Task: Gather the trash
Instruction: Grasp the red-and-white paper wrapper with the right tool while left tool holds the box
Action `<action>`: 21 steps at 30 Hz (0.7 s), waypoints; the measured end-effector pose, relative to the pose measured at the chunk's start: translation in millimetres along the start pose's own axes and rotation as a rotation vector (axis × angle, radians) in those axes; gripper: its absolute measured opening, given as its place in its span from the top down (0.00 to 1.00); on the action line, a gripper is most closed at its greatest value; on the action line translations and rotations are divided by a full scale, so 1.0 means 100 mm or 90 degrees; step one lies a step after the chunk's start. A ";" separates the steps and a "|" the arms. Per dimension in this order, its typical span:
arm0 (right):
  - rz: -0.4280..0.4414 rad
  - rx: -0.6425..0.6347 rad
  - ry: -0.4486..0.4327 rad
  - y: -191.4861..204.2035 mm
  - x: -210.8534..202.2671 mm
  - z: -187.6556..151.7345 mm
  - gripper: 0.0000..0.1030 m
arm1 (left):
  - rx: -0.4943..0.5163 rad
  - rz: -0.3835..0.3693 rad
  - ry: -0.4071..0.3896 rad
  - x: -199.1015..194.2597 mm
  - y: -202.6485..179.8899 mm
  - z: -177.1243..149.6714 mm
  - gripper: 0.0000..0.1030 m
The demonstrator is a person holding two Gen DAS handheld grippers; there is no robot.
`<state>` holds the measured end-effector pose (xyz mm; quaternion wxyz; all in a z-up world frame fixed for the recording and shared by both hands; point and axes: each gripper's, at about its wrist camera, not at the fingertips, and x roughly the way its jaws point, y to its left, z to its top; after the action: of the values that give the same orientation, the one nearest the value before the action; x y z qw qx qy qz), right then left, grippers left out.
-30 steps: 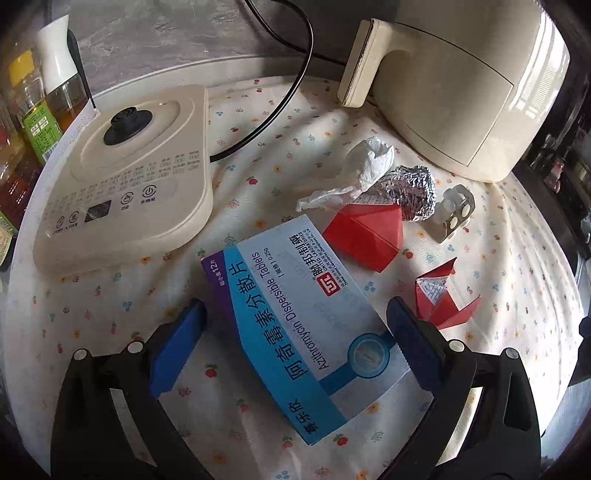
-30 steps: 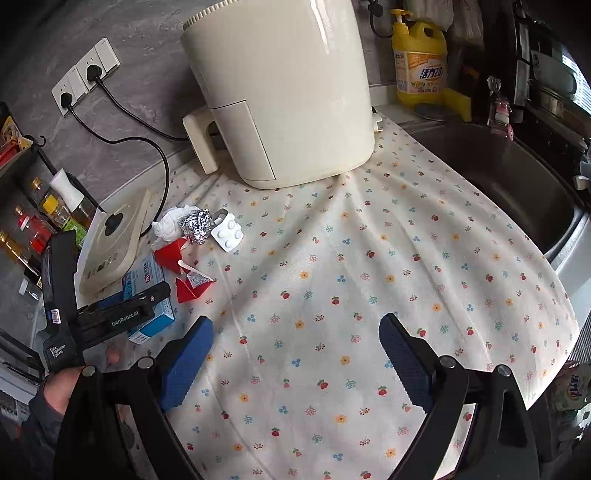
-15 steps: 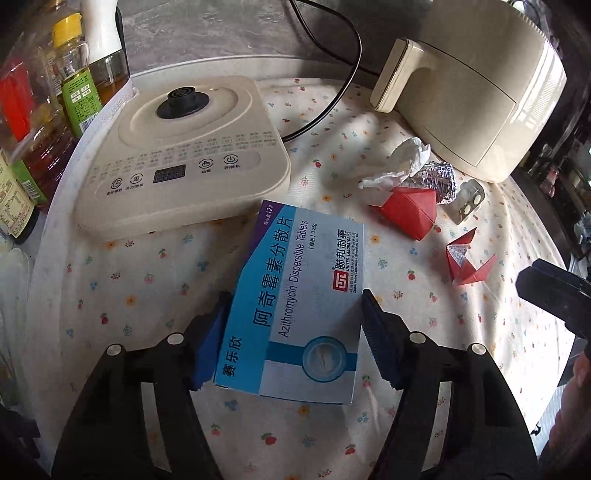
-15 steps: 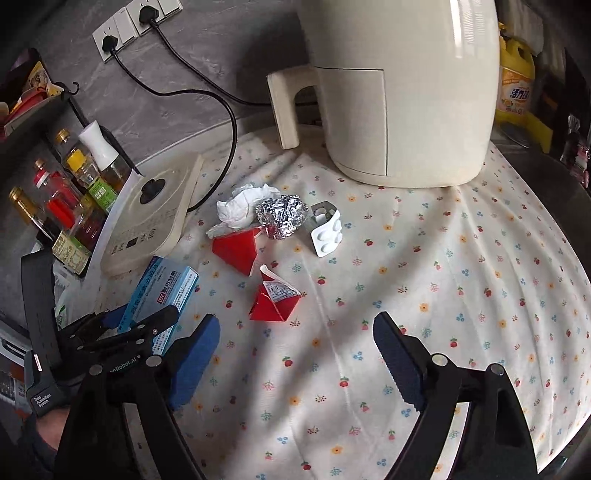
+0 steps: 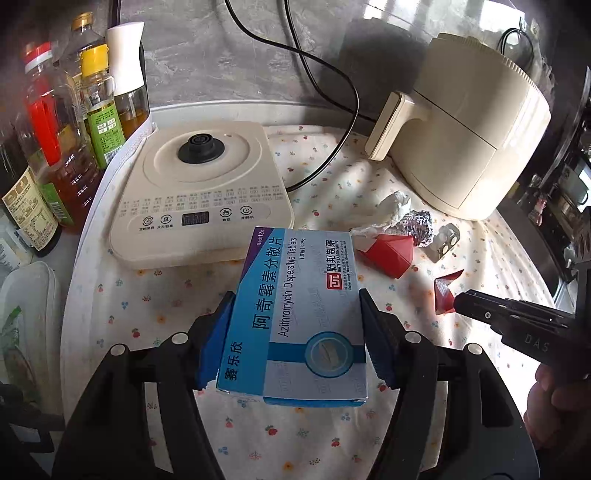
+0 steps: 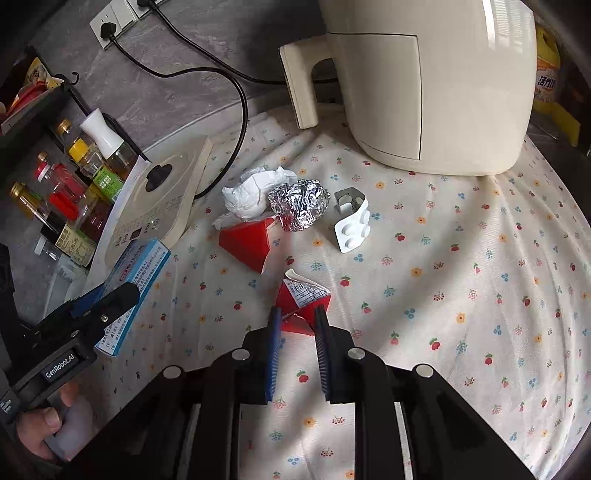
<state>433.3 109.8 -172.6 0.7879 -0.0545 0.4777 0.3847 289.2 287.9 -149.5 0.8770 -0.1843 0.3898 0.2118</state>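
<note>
Nearest to us, the left tool has its blue pads pressed on the two long sides of the blue and white tablet box, which we hold lifted off the floral cloth on the tabletop; the box's long axis runs away from us toward the kettle base, its printed face up and its near end hanging over the tool's frame. The right tool has just been closing its jaws, and they now stand narrow on the small red folded carton, whose lower corner lies between the pads; its white labelled flap points away from us, and the pads hide how much of it they grip. In the left view the right tool's black tip covers part of that carton, and a hand shows at the edge. Just beyond lies a larger red folded carton, flat on the cloth, with crumpled white tissue touching its far side and a ball of foil beside that; a bent pill blister lies near the foil. Further off stands the cream air fryer, its top cut off, with cords running to a wall socket. Oil and sauce bottles crowd the left edge, their labels too small to read.
</note>
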 end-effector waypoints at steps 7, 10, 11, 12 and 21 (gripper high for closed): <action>-0.004 0.024 -0.033 -0.23 -0.41 -0.19 0.82 | 0.023 -0.016 -0.020 -0.16 -0.30 -0.01 0.37; -0.013 0.039 -0.049 -0.39 -0.61 -0.29 0.82 | 0.041 -0.031 -0.026 -0.22 -0.50 -0.04 0.37; -0.018 0.044 -0.054 -0.44 -0.68 -0.34 0.82 | 0.046 -0.037 -0.026 -0.24 -0.57 -0.06 0.37; -0.023 0.050 -0.059 -0.51 -0.75 -0.39 0.82 | 0.053 -0.042 -0.025 -0.25 -0.65 -0.08 0.37; -0.067 0.118 -0.086 -1.18 -1.45 -1.02 0.82 | 0.119 -0.098 -0.011 -0.37 -1.52 -0.39 0.37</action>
<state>402.3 -99.0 -145.1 0.8391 0.0194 0.4536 0.2998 321.7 132.1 -121.6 0.9073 -0.1295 0.3851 0.1086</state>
